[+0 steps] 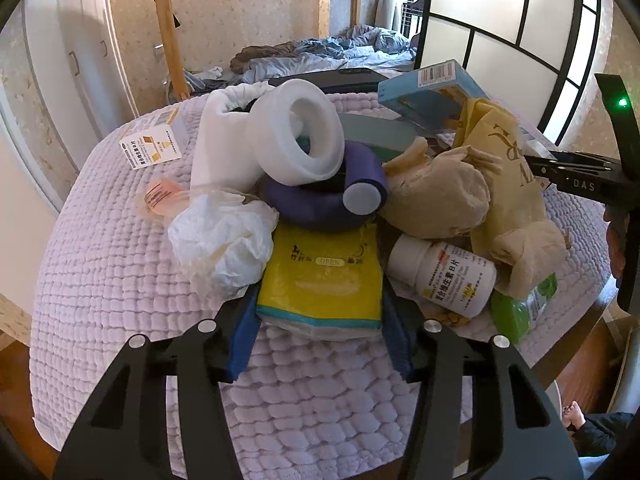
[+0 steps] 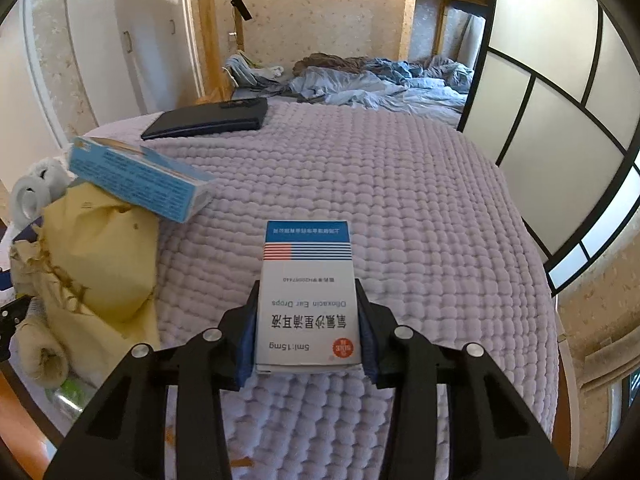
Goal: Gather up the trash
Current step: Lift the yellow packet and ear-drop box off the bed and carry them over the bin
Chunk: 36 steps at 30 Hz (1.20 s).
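left gripper [image 1: 320, 312] closed around a yellow wipes pack [image 1: 320, 280], blue pads pressed to its two sides, the pack at the near edge of a heap of clutter on a lilac quilted cover [image 1: 300, 400]. touching the pack on its left, a crumpled white plastic bag [image 1: 222, 236]; just right of it, a white pill bottle [image 1: 444, 272] lying on its side, and a green packet [image 1: 516, 312] further right, partly under a beige cloth pouch [image 1: 436, 200]. behind the pack, a purple roll [image 1: 324, 200] with a white foam ring [image 1: 304, 136] tilted on top of it. a pink sachet [image 1: 160, 196] lies left of the bag; a small white-and-yellow box [image 1: 154, 144] sits apart at the far left. a yellow paper bag [image 1: 508, 168] leans at the right of the heap, a blue carton [image 1: 432, 88] resting on its far side. right gripper [image 2: 307, 324] clamped on a white ear drops box [image 2: 307, 304], print upside down to the camera, held above a bare stretch of the cover, well right of the heap. in the right wrist view the carton [image 2: 140, 178] lies tilted on the yellow bag [image 2: 100, 248] at the left; a dark flat case [image 2: 208, 120] lies at the far edge of the cover; rumpled blue bedding [image 2: 360, 80] beyond.
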Motion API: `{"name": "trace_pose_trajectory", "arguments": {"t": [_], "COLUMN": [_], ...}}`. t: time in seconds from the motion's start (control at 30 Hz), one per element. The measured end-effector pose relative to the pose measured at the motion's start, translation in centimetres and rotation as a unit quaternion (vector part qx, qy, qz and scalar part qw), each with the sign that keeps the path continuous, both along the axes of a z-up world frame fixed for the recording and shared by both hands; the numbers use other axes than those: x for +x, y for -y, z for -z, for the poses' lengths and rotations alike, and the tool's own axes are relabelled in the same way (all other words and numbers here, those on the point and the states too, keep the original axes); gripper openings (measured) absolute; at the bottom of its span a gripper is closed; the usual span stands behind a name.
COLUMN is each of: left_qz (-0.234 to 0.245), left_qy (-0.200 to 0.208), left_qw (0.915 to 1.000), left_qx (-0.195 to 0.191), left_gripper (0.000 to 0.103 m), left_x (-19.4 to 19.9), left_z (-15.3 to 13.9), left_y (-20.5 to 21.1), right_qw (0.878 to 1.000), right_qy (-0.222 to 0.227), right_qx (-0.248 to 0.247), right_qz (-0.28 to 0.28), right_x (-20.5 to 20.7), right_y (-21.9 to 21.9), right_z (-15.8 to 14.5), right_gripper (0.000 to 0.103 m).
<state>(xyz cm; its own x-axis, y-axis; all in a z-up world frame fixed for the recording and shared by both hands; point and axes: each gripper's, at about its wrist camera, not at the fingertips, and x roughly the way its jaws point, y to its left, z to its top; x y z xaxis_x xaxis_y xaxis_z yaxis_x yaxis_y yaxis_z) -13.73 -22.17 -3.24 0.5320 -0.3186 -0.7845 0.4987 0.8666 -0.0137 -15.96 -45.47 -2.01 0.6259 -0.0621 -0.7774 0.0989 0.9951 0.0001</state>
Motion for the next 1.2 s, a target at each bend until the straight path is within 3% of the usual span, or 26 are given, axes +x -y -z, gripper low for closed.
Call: {"name": "trace_pose_trajectory", "arguments": {"t": [0.77,1.2], "left_qz": [0.004,0.002], "left_qy": [-0.015,-0.030], "left_qw": [0.9995,0.9987], "left_qx": [-0.027,-0.042], "left_gripper": [0.054,0.054], "left_x": [-4.3,-6.7], "left_z": [-2.0,-2.1], "left_y": [-3.4,-4.1], "right_qw": [0.997,0.995], "right_qy": [0.030,0.015], "right_qx": [0.047,0.073], "right_qz": [-0.047,-0.073], "right_x": [-7.5,-11.5], "right_y": [-4.8,-8.8], "right_z": [-3.7,-3.4], "right_gripper": [0.041,0.041]}}
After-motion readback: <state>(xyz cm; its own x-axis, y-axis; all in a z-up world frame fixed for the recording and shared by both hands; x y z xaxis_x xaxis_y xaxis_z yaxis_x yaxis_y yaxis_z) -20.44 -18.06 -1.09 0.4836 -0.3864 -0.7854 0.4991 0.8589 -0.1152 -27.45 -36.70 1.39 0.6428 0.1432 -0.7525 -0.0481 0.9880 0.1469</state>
